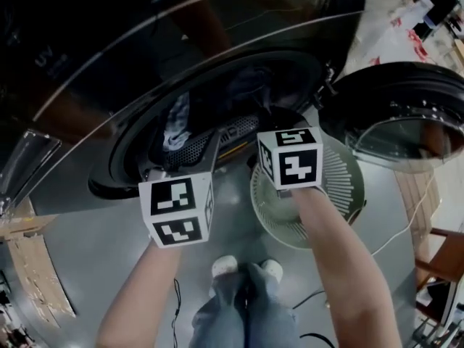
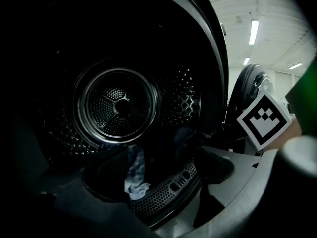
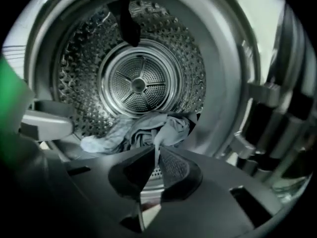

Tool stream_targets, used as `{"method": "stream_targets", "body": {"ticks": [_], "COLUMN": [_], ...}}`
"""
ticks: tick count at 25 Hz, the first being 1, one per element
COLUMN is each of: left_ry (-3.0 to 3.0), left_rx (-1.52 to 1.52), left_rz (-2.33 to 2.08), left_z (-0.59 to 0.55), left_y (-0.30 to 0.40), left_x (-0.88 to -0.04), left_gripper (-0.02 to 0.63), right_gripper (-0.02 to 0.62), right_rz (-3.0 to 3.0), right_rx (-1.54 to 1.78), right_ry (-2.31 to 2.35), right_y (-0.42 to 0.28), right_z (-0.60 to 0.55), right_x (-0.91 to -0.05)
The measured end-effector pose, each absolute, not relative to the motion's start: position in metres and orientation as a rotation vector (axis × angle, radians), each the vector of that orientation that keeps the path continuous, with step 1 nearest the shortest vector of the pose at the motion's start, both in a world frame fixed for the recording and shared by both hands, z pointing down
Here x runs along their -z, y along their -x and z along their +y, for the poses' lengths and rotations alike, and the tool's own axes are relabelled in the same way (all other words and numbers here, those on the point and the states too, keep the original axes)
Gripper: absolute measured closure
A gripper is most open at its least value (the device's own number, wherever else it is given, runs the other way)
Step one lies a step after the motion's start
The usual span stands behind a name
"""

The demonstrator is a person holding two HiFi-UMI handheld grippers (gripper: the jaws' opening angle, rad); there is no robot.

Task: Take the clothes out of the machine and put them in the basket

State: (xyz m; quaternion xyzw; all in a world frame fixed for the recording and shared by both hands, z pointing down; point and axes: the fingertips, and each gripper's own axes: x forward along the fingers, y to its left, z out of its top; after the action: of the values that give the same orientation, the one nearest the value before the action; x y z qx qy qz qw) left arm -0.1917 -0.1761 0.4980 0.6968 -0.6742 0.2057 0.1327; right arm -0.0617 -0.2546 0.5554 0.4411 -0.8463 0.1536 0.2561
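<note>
The machine's round drum opening lies ahead, with a heap of pale blue and grey clothes on the drum floor near the rim. My right gripper is shut on a thin fold of pale cloth that leads up from the jaws to that heap. The left gripper is open at the drum's lip. A crumpled bluish garment lies just beyond and between its dark jaws, untouched. In the head view both marker cubes sit at the opening, and bluish clothes show inside.
A round white slatted basket stands on the floor under the right gripper. The machine's glass door hangs open to the right. The person's legs and shoes are below. A cable runs across the floor on the right.
</note>
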Motion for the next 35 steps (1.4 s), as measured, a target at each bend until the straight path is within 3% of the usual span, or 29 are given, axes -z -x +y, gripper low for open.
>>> {"method": "stream_targets", "body": {"ticks": [16,35], "left_ry": [-1.980,-2.005], "left_rx": [-0.686,-0.730], "left_rz": [-1.858,-1.790], "left_z": [-0.146,-0.125], "left_y": [0.155,0.134], "left_x": [-0.449,-0.451], "left_gripper": [0.190,0.192], "right_gripper": [0.578,0.580], "right_rz": [-2.226,-1.911], "right_rx": [-0.356,-0.526], "right_ry": [-1.048,-1.147], "right_y": [0.005,-0.118], "right_z": [-0.164,-0.085], "right_x": [-0.499,-0.539]}}
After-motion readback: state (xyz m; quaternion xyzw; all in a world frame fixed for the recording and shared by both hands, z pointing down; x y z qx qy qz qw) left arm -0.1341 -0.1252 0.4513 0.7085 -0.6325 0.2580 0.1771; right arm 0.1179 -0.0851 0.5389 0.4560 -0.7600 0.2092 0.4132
